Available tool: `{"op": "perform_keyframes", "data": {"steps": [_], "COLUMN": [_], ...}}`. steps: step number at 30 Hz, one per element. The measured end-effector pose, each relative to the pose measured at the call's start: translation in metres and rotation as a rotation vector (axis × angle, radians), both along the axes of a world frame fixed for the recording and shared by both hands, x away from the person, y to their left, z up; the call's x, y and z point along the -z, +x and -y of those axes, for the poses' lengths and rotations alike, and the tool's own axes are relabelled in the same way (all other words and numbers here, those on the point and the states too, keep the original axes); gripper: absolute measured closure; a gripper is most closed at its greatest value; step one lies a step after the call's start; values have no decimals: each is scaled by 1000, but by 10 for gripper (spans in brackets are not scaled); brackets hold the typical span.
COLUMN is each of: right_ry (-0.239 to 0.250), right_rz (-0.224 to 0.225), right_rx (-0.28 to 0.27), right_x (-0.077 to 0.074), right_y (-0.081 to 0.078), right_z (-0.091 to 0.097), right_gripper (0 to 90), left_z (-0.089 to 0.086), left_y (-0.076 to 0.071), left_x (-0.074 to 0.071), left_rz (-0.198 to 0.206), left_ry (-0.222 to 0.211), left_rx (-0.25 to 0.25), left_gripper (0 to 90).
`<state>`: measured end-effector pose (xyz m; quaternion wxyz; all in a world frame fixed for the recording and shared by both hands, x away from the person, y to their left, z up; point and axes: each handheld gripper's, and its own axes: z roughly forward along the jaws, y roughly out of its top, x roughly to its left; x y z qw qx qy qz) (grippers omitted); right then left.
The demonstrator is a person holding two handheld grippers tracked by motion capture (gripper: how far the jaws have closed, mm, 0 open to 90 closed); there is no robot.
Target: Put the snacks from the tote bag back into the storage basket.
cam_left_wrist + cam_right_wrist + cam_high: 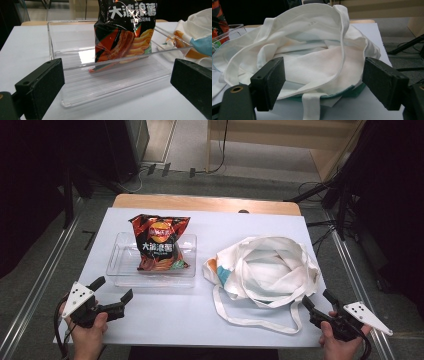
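A white sheet covers a wooden table [205, 202] standing on grey floor between metal rails, with cables and dark stands at the far edges.

Nearest, at about seven o'clock on the sheet, the left gripper [114, 296] rests in a hand with its jaws spread wide and nothing between them; the left gripper view looks along them at the clear plastic tray [75, 86] just ahead. At about five o'clock the right gripper [317, 300] is held the same way, jaws wide and empty, close to the near edge of the white tote bag [317, 57], whose strap [250, 322] loops out toward the front of the table.

Farther in, at about ten o'clock from the table's middle, the tray holds a bag of crisps [159, 242], black and orange, propped roughly upright with its bottom inside the tray. At about two o'clock, just beside the tray's right end, the tote lies slumped with its mouth open upward and no contents visible inside.

My reading is that the crisps are to go into the tote and that the work has hardly begun: nothing is gripped, the crisps sit untouched in the tray, the tote is unheld. Grasping the packet, lifting it clear, steadying the tote's mouth and dropping it in all remain.
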<state>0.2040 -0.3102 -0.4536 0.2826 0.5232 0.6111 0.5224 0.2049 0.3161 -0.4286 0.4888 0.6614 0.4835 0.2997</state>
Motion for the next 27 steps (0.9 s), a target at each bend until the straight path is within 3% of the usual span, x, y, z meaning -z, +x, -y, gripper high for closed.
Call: {"op": "perform_keyframes", "data": {"steps": [3,6,11,13,16,19,21,25,27], "right_ry": [-1,0,-7,-16,-12,-35,-49,-33,-12], "right_rz": [4,2,3,10,34,39,41,37,51], "right_rx": [6,14,29,16,0,-15,-20,-9,2], "right_x": [1,2,7,7,5,6,8,11,10], "right_y": [-3,-6,-9,-11,-14,-13,-12,-10,-13], "right_z": [2,5,10,9,6,1,-2,-2,1], "right_gripper": [191,190,182,168,163,159,156,152,151], "left_z": [-2,-4,-2,-2,-5,-4,-4,-8,-13], "left_y": [-2,-5,-9,-8,-8,-10,-11,-12,-10], "left_x": [2,2,2,2,3,5,8,11,9], "left_rz": [-8,-16,4,8,9,16,13,18,28], "left_ry": [3,-25,1,10,-27,-2,-9,-9,-36], "left_rx": [-7,-5,-13,-27,-38,-42,-42,-58,-71], "left_gripper": [0,0,0,0,0,0,0,0,0]}}
